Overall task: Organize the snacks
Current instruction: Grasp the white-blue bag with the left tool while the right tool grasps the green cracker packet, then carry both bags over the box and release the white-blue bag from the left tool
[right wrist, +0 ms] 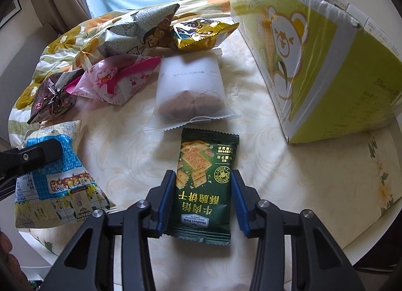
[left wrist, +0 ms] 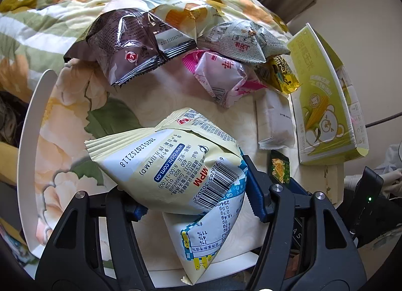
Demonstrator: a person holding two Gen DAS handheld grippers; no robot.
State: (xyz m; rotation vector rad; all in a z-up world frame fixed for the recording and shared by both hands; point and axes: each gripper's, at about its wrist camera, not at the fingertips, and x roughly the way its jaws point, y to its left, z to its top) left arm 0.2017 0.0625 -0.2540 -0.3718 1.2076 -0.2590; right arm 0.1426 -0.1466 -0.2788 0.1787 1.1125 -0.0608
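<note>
Broadly, a round white worktop point(right wrist: 296, 170) under a cream floral cloth carries everything, and a flowered quilt point(left wrist: 75, 2) bunches up beyond its far edge, past both claws. Ahead and to the right of the right claw point(right wrist: 202, 200) stands the biggest item, a green-and-white corn box point(right wrist: 314, 70) with a cartoon bear, tilted on its edge. Next in size, the cream puffed snack bag point(left wrist: 176, 165) with barcode and blue print sits between the blue pads of the left claw point(left wrist: 198, 205), which is clenched on it; in the right wrist view that bag appears off to the left of the right claw, with a black finger across it. Straight ahead of the right claw lies a frosted white pouch point(right wrist: 189, 92) with brown pieces showing inside, flat on the cloth. Further ahead and leftward, a loose heap holds a grey triangular packet point(right wrist: 140, 30), a pink-and-white packet point(right wrist: 113, 82), a dark brown packet point(right wrist: 50, 100) and a gold packet point(right wrist: 198, 33), each touching its neighbour. Smallest, the dark green cracker packet point(right wrist: 203, 188) lies flat on the cloth between the right claw's pads; the left pad meets its edge and the right pad is just beside it, so the claw has closed in on it, and whether it truly squeezes the wrapper I cannot tell.
</note>
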